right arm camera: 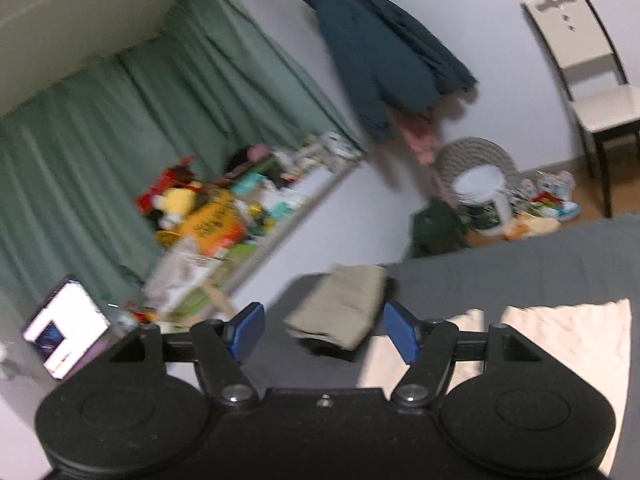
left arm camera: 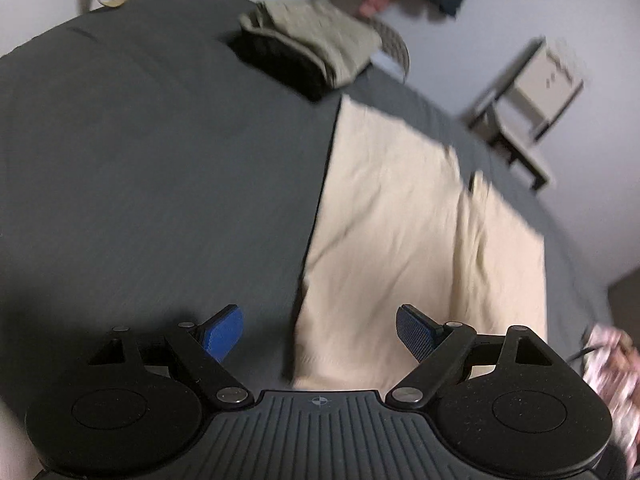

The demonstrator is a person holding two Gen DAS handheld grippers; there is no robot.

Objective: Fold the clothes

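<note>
A cream garment (left arm camera: 404,220) lies flat on the dark grey bed cover (left arm camera: 160,160), folded into a long panel with a straight left edge. My left gripper (left arm camera: 319,334) hovers open above its near left corner, blue pads wide apart, nothing between them. A stack of folded clothes, khaki over black (left arm camera: 312,46), sits at the bed's far end. In the right wrist view my right gripper (right arm camera: 325,332) is open and empty, raised above the bed, with the khaki stack (right arm camera: 340,308) beyond it and the cream garment (right arm camera: 560,332) to its right.
A cream chair (right arm camera: 592,76) stands by the wall. A dark blue coat (right arm camera: 380,52) hangs on the wall. A woven basket (right arm camera: 476,168) and toys sit on the floor. A cluttered shelf (right arm camera: 224,216) runs below green curtains (right arm camera: 120,120). A patterned sleeve (left arm camera: 608,376) shows at right.
</note>
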